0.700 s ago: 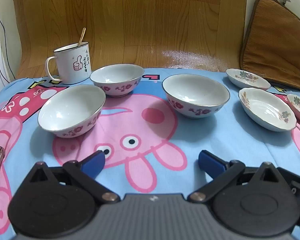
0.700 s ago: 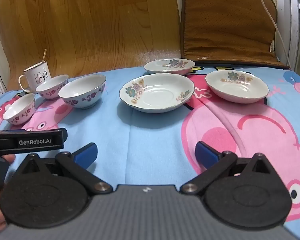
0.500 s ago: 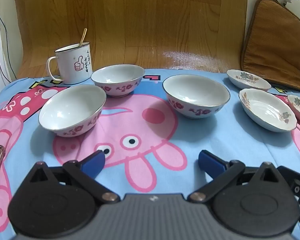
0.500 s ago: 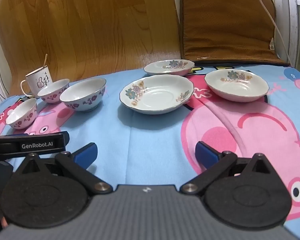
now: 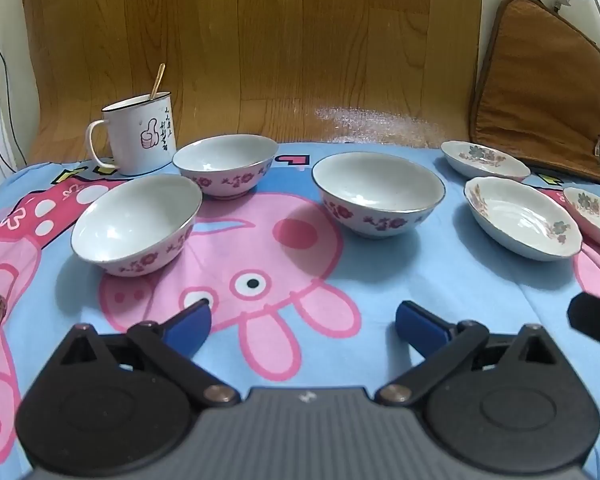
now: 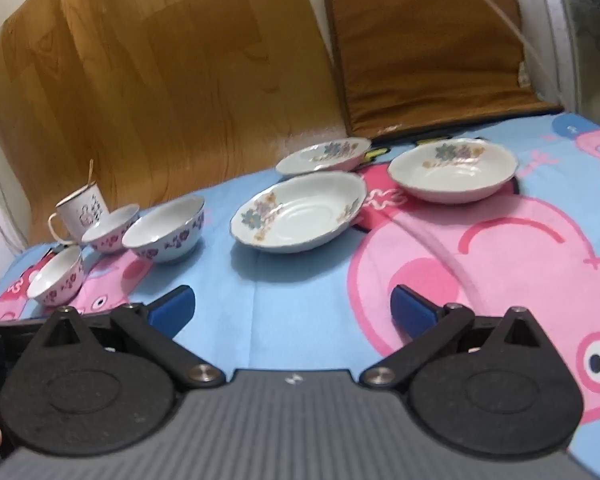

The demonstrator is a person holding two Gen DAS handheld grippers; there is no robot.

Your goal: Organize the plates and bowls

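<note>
On the cartoon-print cloth (image 5: 440, 292) covering the bench, three flowered bowls sat to my left beside a mug (image 5: 140, 136), and three shallow plates sat well apart to the right. I judged nothing stacked yet, so the step was a first approach. My left claw (image 5: 302, 320) hung low and level before the near bowl (image 5: 136, 224) and the largest bowl (image 5: 378, 194), fingers spread wide, gripping nothing. My right claw (image 6: 292, 310) was tilted, equally wide and empty, facing the big plate (image 6: 300, 212). I reckoned pinching a rim squarely and lifting level would keep the china from slipping.
</note>
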